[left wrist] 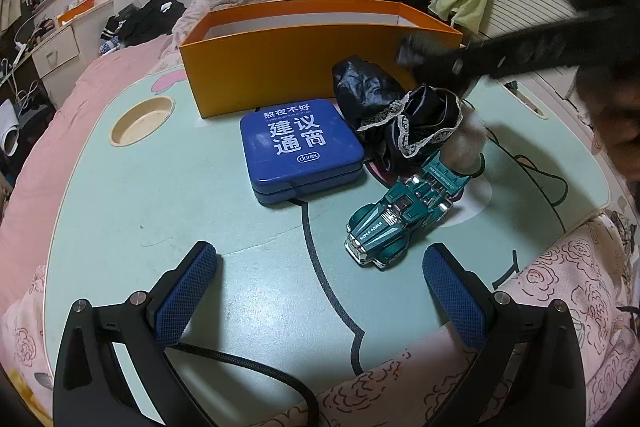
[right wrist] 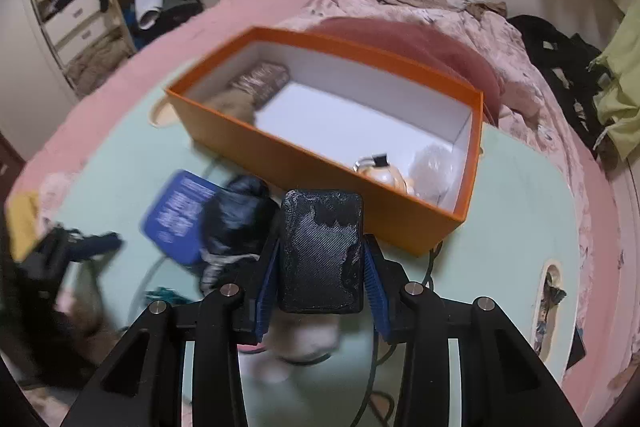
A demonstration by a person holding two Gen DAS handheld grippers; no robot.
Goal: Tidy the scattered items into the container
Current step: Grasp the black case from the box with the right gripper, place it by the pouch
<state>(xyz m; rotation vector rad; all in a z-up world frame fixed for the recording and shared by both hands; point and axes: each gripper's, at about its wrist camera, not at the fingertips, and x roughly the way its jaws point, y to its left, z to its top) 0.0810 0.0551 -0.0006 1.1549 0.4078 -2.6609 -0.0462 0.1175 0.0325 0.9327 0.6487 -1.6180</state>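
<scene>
Orange box (right wrist: 320,171) contents blurred, partly wall-hidden.

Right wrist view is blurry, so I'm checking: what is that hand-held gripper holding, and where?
A black block, pinched by its two side faces; the left hand-held gripper holds nothing.

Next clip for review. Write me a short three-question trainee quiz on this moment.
1. True or false: the left hand-held gripper holds the toy truck.
2. What does the right hand-held gripper clamp?
A. blue tin
B. black block
C. bottle
3. Fill in: the blue tin lies ___ the orange box.

Key:
1. False; it is open and empty.
2. B, the black block.
3. Outside, on the table.
</scene>
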